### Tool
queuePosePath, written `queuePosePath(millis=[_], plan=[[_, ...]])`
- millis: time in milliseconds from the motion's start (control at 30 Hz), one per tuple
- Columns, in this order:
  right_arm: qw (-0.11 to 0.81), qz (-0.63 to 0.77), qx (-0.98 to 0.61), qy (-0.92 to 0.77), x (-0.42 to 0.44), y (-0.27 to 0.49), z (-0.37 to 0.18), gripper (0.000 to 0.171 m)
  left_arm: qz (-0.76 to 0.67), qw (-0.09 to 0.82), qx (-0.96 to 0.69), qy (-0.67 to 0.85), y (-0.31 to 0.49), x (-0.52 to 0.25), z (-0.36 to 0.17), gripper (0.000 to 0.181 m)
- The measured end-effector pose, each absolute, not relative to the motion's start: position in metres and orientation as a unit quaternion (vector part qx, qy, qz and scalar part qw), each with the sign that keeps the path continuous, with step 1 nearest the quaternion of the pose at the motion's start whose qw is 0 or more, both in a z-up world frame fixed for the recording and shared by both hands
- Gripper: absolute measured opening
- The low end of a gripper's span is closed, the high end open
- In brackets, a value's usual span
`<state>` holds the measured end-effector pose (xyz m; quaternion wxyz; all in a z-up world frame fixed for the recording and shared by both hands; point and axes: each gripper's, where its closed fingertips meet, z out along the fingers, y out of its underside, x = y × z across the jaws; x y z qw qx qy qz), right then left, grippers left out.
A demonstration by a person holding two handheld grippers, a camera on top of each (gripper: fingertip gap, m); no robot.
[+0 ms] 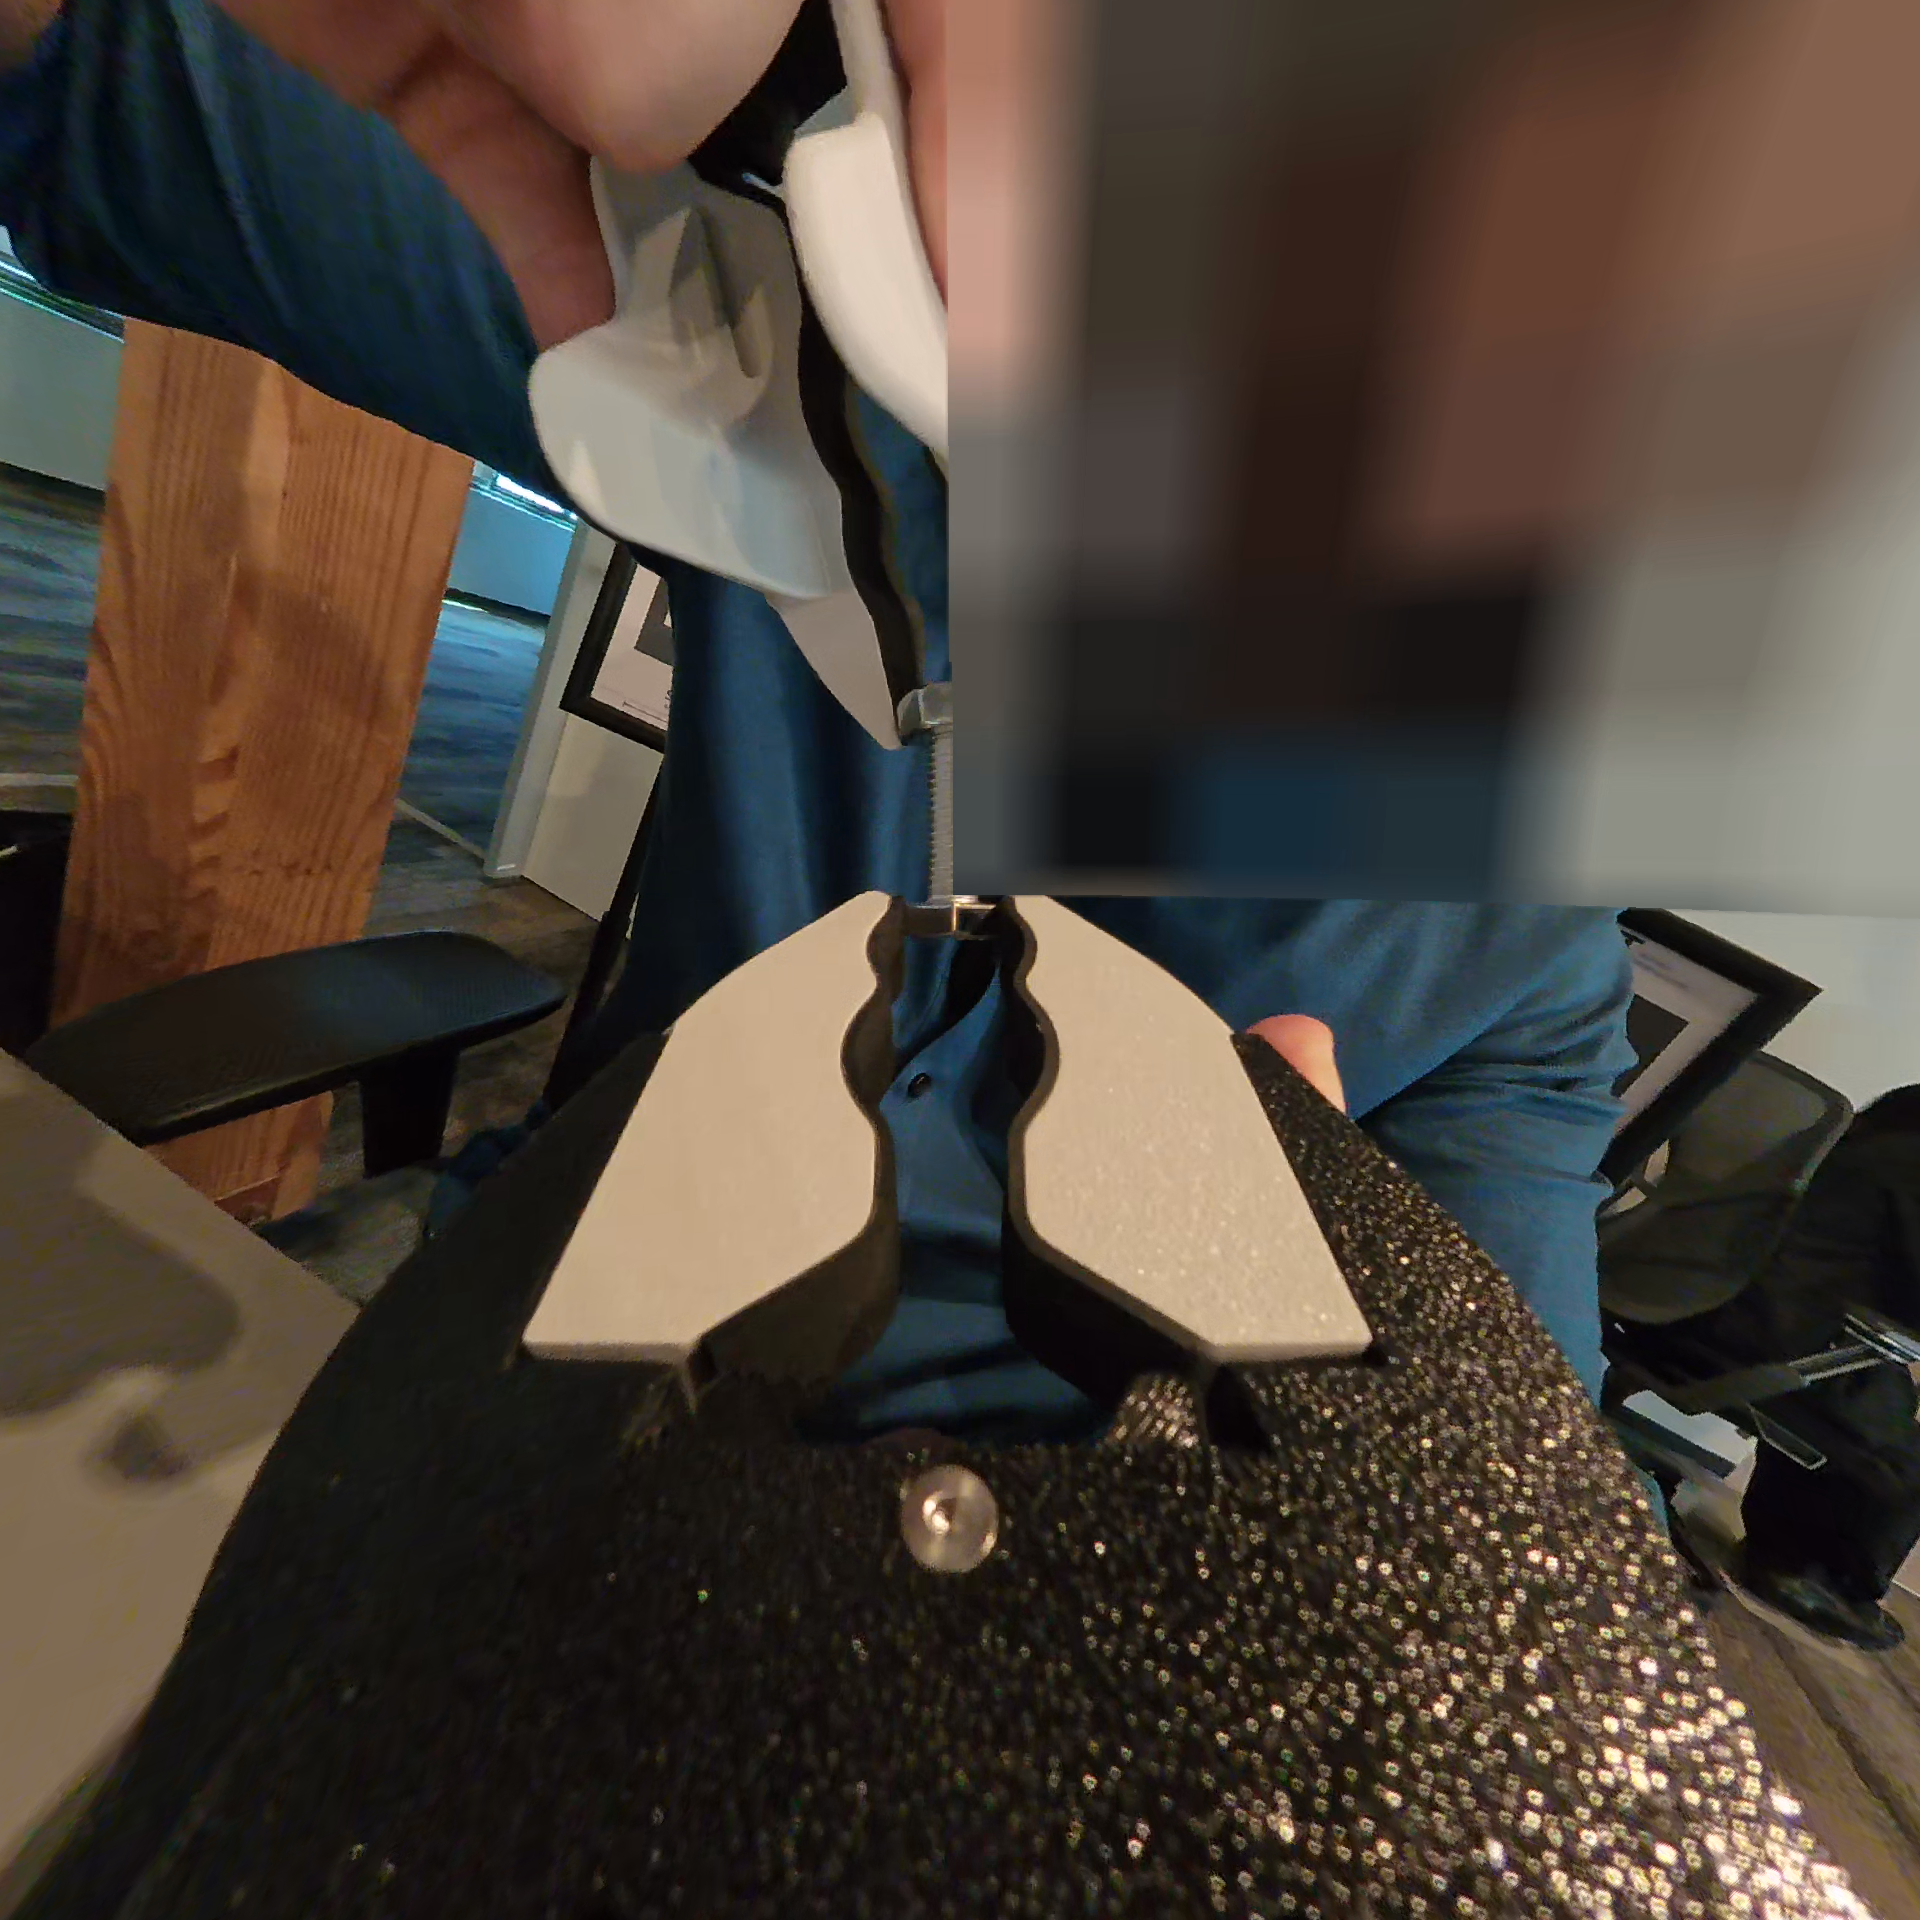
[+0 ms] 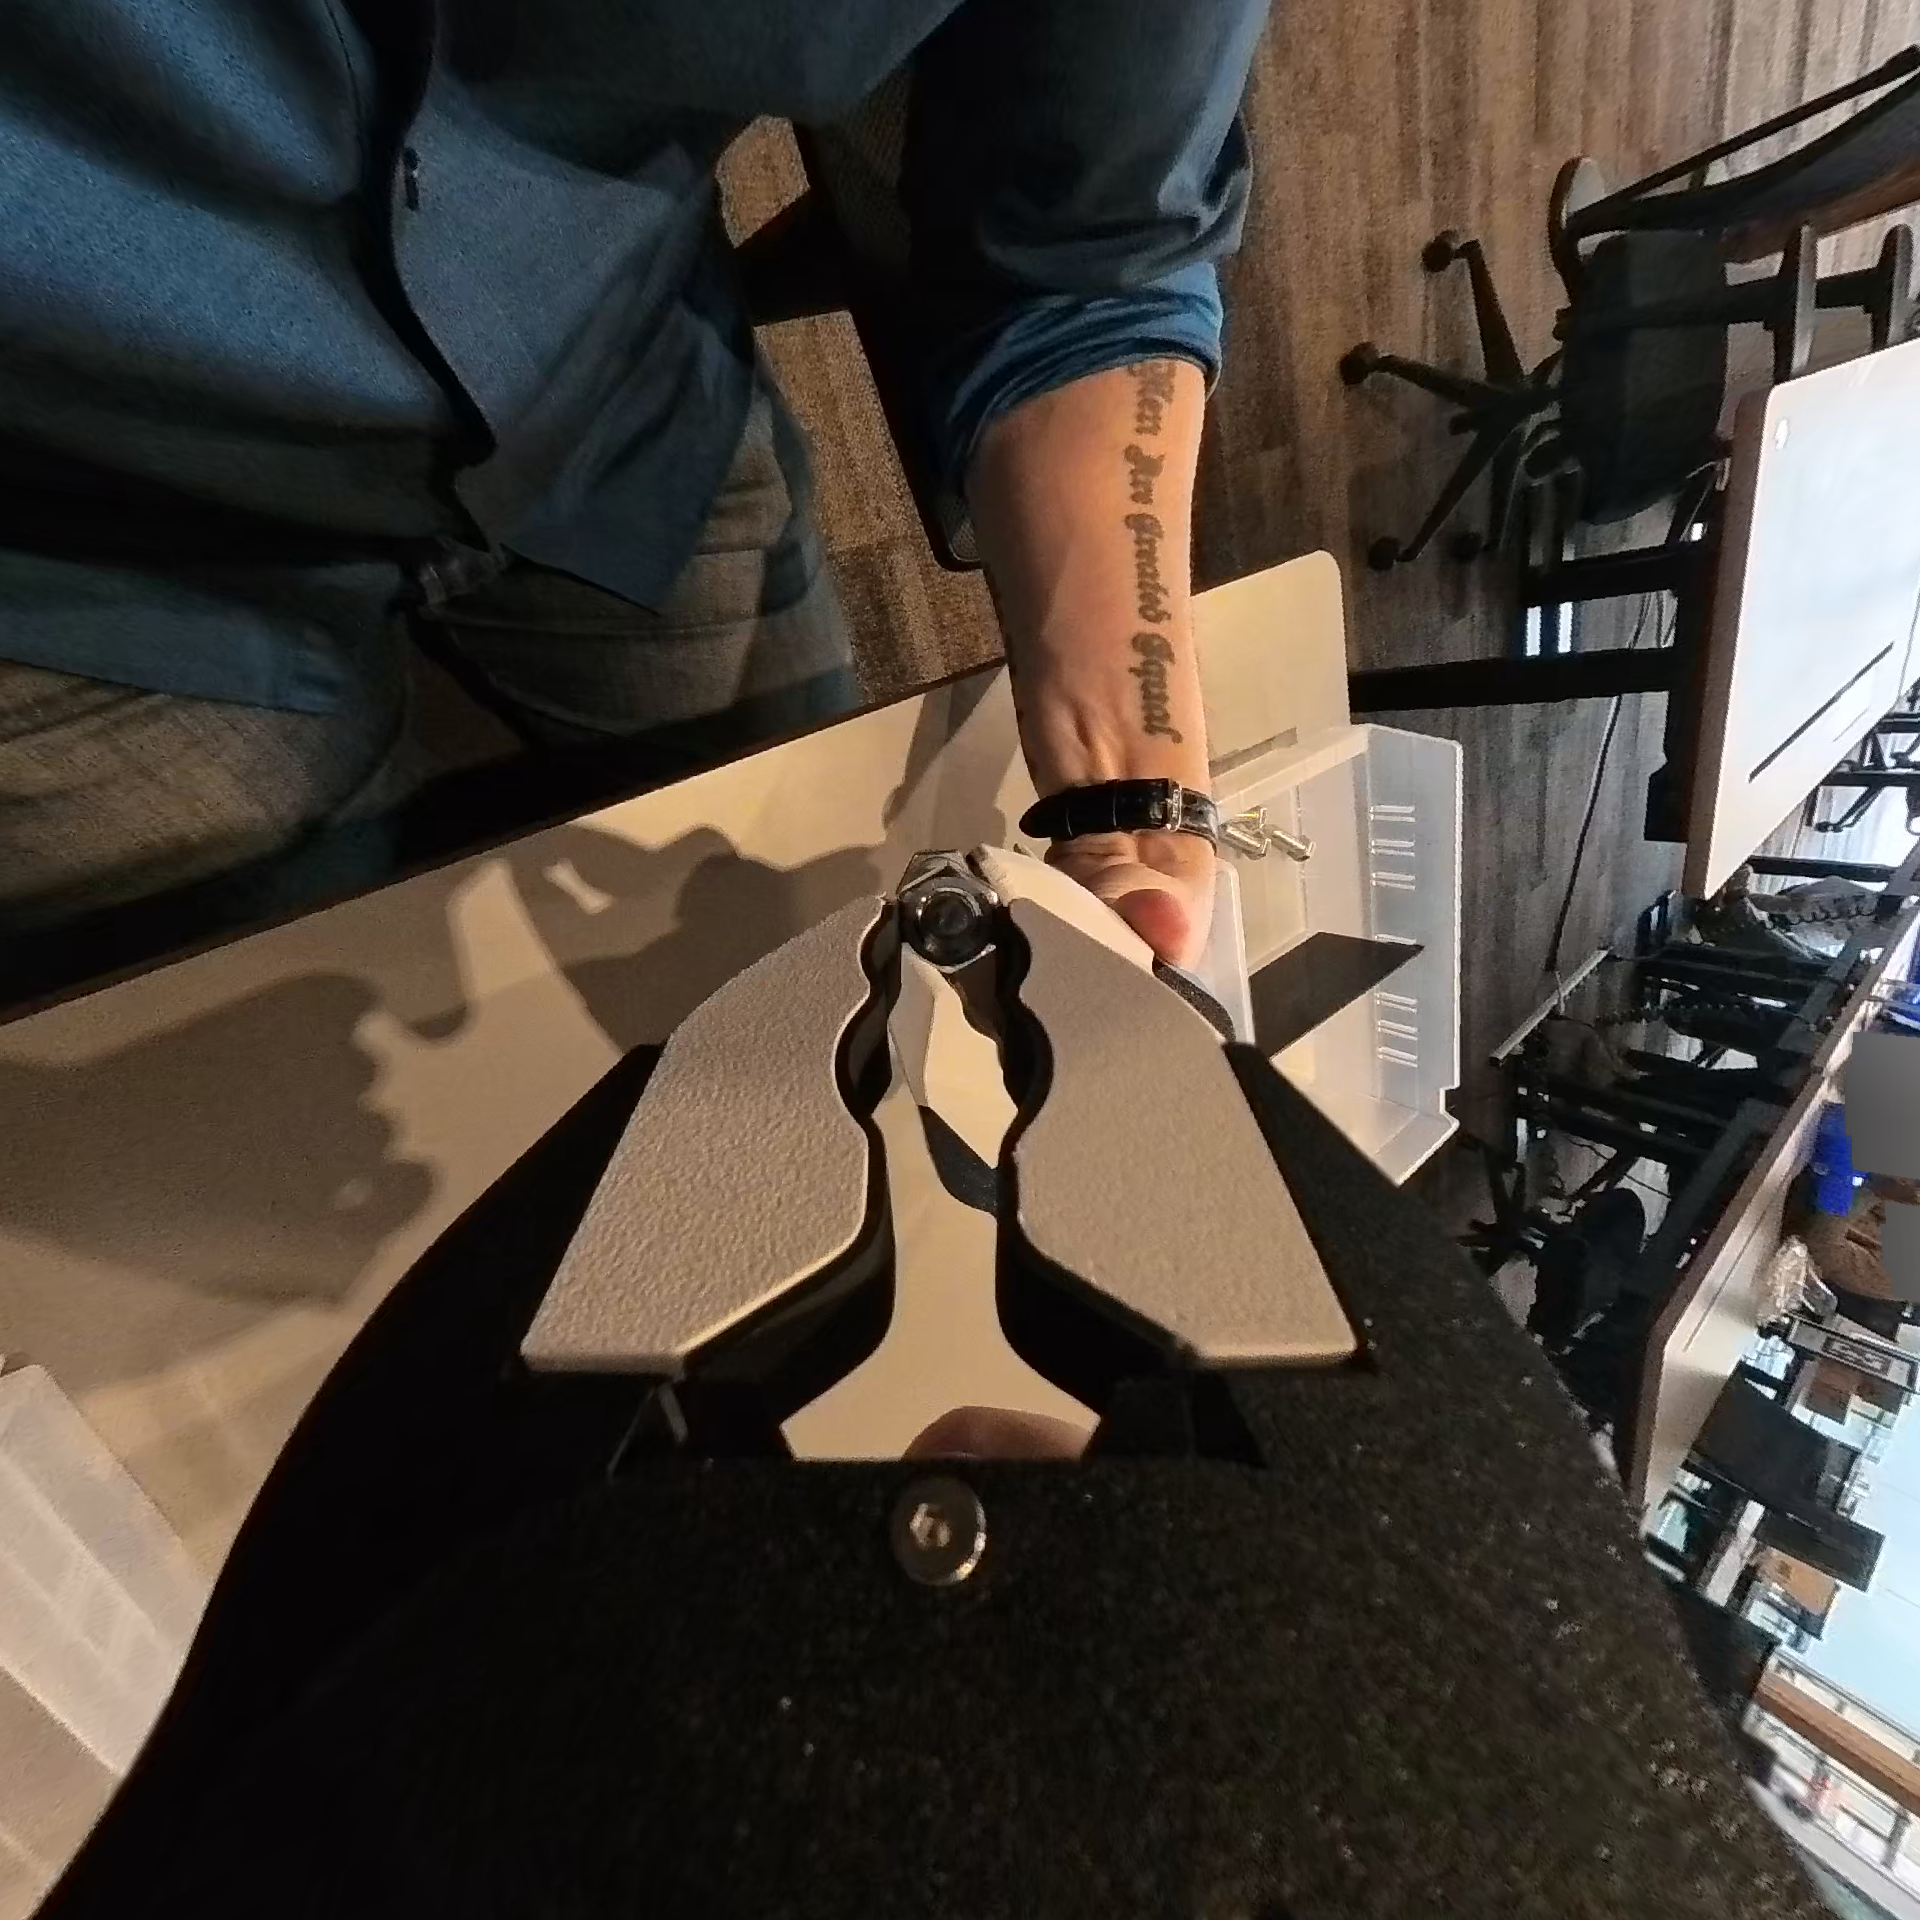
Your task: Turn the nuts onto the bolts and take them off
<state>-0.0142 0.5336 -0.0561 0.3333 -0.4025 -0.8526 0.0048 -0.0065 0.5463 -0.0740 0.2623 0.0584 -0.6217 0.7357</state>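
Mid-air, above the pale bench, threading step in progress. Left gripper is pinching one end of the slim silver threaded bolt, jaws closed on what looks like its head or a nut; can't tell which. Bolt is running straight up to the right gripper, white-fingered, coming in from above, whose tips are clamping a small silver hex nut at the bolt's far end.

Right wrist view: right gripper jaws are gripping that hex piece end-on. Spare silver bolts are lying in the clear plastic bin behind the wrist.

Can't tell whether it's going on or coming off. Next move, my guess: rotate the right wrist about the bolt axis, left holding steady, keep both coaxial to avoid cross-threading.
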Motion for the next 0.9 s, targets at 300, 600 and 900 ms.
queuePosePath(millis=[300,600,900], plan=[[0.359,0.013,-0.527,-0.770,0.009,0.559,-0.053,0.017,0.744,0.147,0.119,-0.640,0.567,0.014,-0.073,0.016],[0.363,0.079,-0.668,-0.644,0.041,0.579,-0.065,0.016,0.685,-0.002,0.219,-0.695,0.585,0.044,-0.088,0.016],[0.369,0.126,-0.738,-0.551,0.057,0.584,-0.072,0.016,0.625,-0.090,0.272,-0.726,0.593,0.060,-0.095,0.016]])
